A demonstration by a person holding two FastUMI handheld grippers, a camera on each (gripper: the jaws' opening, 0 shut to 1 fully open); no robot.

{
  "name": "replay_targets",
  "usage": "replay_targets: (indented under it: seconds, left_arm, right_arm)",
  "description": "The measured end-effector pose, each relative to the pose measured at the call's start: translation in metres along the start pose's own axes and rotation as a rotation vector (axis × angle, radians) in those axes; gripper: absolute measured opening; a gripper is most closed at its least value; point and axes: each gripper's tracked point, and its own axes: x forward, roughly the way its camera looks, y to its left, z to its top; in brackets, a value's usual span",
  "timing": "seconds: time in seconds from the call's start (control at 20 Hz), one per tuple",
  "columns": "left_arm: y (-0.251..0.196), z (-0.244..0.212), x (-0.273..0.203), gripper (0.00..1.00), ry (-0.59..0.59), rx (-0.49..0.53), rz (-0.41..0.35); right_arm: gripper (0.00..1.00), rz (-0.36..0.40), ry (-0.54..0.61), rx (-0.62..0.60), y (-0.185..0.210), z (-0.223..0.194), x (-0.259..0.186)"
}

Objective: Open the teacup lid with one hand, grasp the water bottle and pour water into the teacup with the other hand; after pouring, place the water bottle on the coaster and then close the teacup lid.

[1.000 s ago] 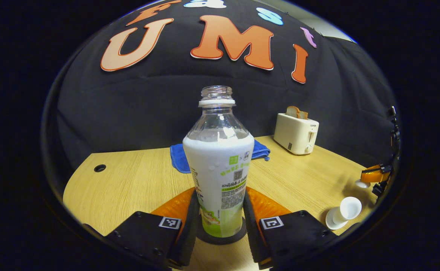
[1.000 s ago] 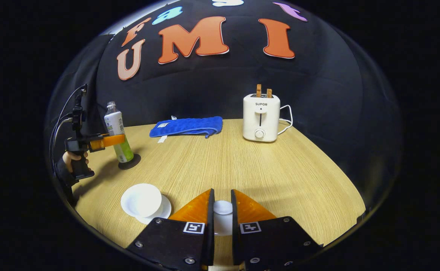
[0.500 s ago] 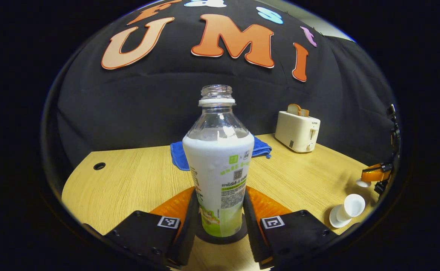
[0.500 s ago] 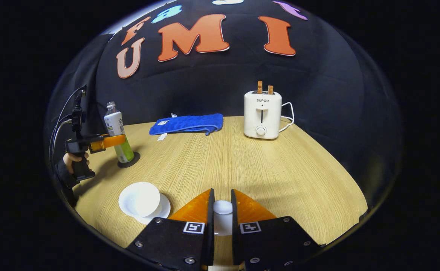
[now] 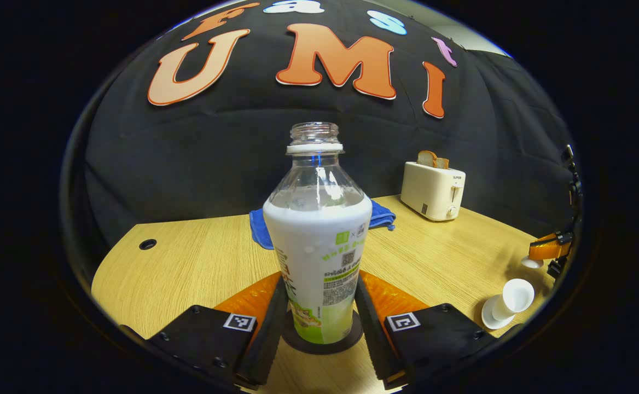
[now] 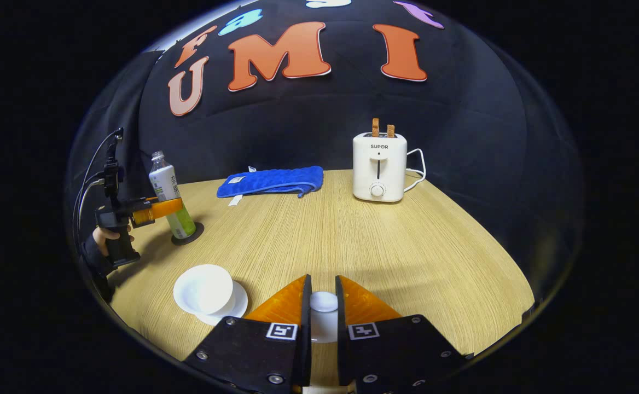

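In the left gripper view, my left gripper (image 5: 319, 306) sits with its two fingers close against the sides of the water bottle (image 5: 318, 241), one on each flank of the label. I cannot tell whether the pads press on it or only flank it. The bottle is upright and uncapped, and its base stands on the dark round coaster (image 5: 320, 342) on the wooden table (image 5: 188, 262). Behind it lie a folded blue cloth (image 5: 379, 216) and, further right, a cream toaster (image 5: 431, 189) with bread in its slots. Low at the right edge the open white teacup (image 5: 508, 303) stands on its saucer, with my right gripper (image 5: 549, 249) just beyond it. In the right gripper view, my right gripper (image 6: 319, 306) is nearly closed, its fingers pinching the knob of the white teacup lid (image 6: 323, 314) between them. The teacup (image 6: 204, 290) stands uncovered just left of my fingers. Further left, a hand (image 6: 103, 235) holds my left gripper (image 6: 158, 208) around the bottle (image 6: 169, 197) on its coaster (image 6: 188, 235).
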Motion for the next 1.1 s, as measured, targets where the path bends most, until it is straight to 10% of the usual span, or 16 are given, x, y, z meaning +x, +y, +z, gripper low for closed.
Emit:
replay_targets:
  seconds: [0.35, 1.1]
  left_arm:
    - [-0.004, 0.001, -0.009, 1.0, -0.019, -0.012, 0.014]
    - [0.0, 0.016, -0.135, 1.0, -0.169, -0.029, 0.169]
  right_arm:
    - [0.19, 0.016, -0.035, -0.005, 0.013, 0.013, -0.005]
    - [0.19, 0.179, -0.152, -0.03, 0.111, 0.041, -0.011]
